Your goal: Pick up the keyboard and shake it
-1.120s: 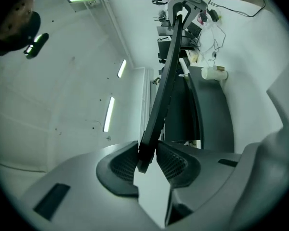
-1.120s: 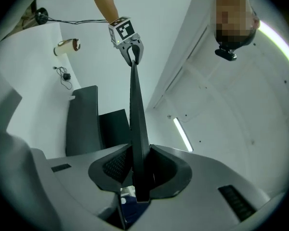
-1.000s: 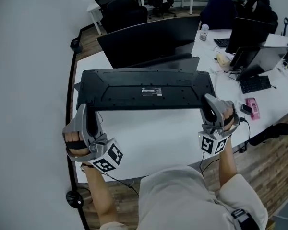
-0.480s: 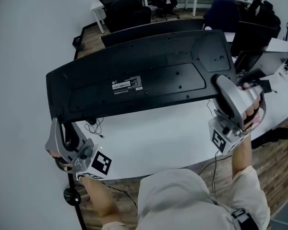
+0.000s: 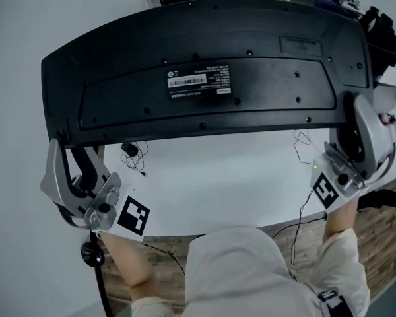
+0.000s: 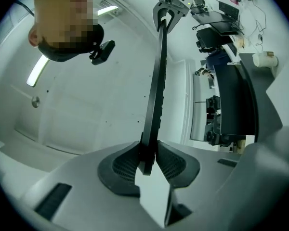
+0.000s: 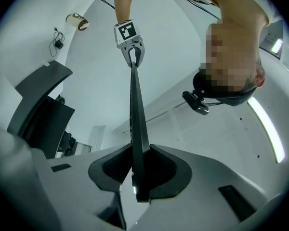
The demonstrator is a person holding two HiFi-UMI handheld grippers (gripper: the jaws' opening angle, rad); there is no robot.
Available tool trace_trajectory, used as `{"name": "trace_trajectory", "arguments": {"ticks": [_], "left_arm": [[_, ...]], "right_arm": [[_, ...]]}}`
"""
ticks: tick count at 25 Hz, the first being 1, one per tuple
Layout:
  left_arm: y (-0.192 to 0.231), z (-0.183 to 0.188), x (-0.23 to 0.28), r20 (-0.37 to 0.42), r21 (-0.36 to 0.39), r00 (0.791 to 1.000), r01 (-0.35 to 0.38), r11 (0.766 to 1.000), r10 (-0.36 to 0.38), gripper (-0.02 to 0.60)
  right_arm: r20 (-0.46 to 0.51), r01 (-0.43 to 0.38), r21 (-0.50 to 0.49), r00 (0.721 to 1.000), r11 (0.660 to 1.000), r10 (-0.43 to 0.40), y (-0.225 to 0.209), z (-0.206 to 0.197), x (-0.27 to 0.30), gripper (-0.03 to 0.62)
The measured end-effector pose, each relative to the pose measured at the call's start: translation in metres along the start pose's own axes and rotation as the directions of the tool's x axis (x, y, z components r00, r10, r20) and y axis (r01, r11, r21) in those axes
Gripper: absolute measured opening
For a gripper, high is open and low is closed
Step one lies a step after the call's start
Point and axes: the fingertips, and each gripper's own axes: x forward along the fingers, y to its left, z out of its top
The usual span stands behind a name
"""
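The black keyboard (image 5: 204, 78) is held high in the air, close under the head camera, its underside with a white label facing me. My left gripper (image 5: 71, 156) is shut on its left end and my right gripper (image 5: 348, 125) is shut on its right end. In the left gripper view the keyboard (image 6: 156, 90) runs edge-on from between the ribbed pads (image 6: 171, 163) up to the right gripper (image 6: 169, 13). In the right gripper view the keyboard (image 7: 136, 109) is likewise a thin black edge clamped in the pads (image 7: 161, 170), ending at the left gripper (image 7: 134, 54).
Below lies the white desk (image 5: 237, 183) with loose cables (image 5: 133, 156). A black monitor (image 6: 231, 100) and other desks show in the left gripper view. The person's cream-clad torso (image 5: 251, 276) is at the bottom of the head view.
Both grippers have lifted the keyboard from just above the desk up toward the head camera. It now fills the top of the head view, and has tilted.
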Motion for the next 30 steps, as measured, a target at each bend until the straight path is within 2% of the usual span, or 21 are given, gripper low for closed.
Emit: {"name": "trace_trajectory", "arguments": {"ticks": [4, 8, 10, 13, 16, 18, 20, 22, 24, 27, 29, 30], "left_arm": [[-0.018, -0.002, -0.003, 0.017, 0.051, 0.992, 0.124, 0.991, -0.125, 0.11], [-0.05, -0.014, -0.017, -0.008, 0.09, 0.96, 0.279, 0.956, -0.279, 0.107], [-0.082, -0.021, -0.028, -0.01, 0.105, 0.93, 0.365, 0.925, -0.366, 0.107], [-0.133, -0.027, -0.046, -0.007, 0.112, 0.869, 0.492, 0.863, -0.494, 0.106], [-0.163, -0.034, -0.066, 0.0, 0.115, 0.807, 0.586, 0.802, -0.59, 0.106], [-0.175, -0.039, -0.079, 0.023, 0.112, 0.757, 0.647, 0.754, -0.653, 0.106], [-0.187, -0.043, -0.092, 0.057, 0.11, 0.681, 0.722, 0.683, -0.73, 0.106], [-0.198, -0.048, -0.104, 0.073, 0.13, 0.586, 0.796, 0.591, -0.807, 0.106], [-0.204, -0.052, -0.119, 0.082, 0.136, 0.478, 0.864, 0.485, -0.875, 0.107], [-0.21, -0.053, -0.143, 0.15, 0.042, 0.279, 0.957, 0.288, -0.948, 0.107], [-0.214, -0.05, -0.159, 0.215, -0.042, 0.142, 0.99, 0.137, -0.966, 0.106], [-0.216, -0.05, -0.167, 0.242, -0.075, 0.08, 0.995, 0.064, -0.967, 0.106]], "right_arm": [[0.0, -0.109, 0.067, 0.994, 0.992, 0.109, 0.026, -0.003, -0.001, 0.127], [0.004, -0.262, 0.152, 0.964, 0.953, 0.264, 0.073, -0.002, -0.004, 0.126], [0.023, -0.345, 0.206, 0.937, 0.916, 0.348, 0.111, 0.001, -0.008, 0.124], [0.065, -0.466, 0.269, 0.882, 0.843, 0.467, 0.162, 0.001, -0.022, 0.124], [0.121, -0.576, 0.332, 0.812, 0.747, 0.572, 0.199, 0.011, -0.039, 0.124], [0.16, -0.645, 0.373, 0.753, 0.667, 0.638, 0.217, 0.02, -0.051, 0.123], [0.208, -0.715, 0.395, 0.681, 0.577, 0.702, 0.231, 0.026, -0.061, 0.123], [0.269, -0.781, 0.398, 0.601, 0.482, 0.752, 0.242, 0.033, -0.07, 0.121], [0.349, -0.844, 0.403, 0.499, 0.354, 0.793, 0.253, 0.042, -0.08, 0.12], [0.477, -0.914, 0.393, 0.299, 0.104, 0.826, 0.268, 0.05, -0.096, 0.12], [0.55, -0.929, 0.364, 0.159, -0.064, 0.82, 0.275, 0.052, -0.107, 0.12], [0.583, -0.929, 0.343, 0.093, -0.14, 0.807, 0.277, 0.054, -0.112, 0.12]]}}
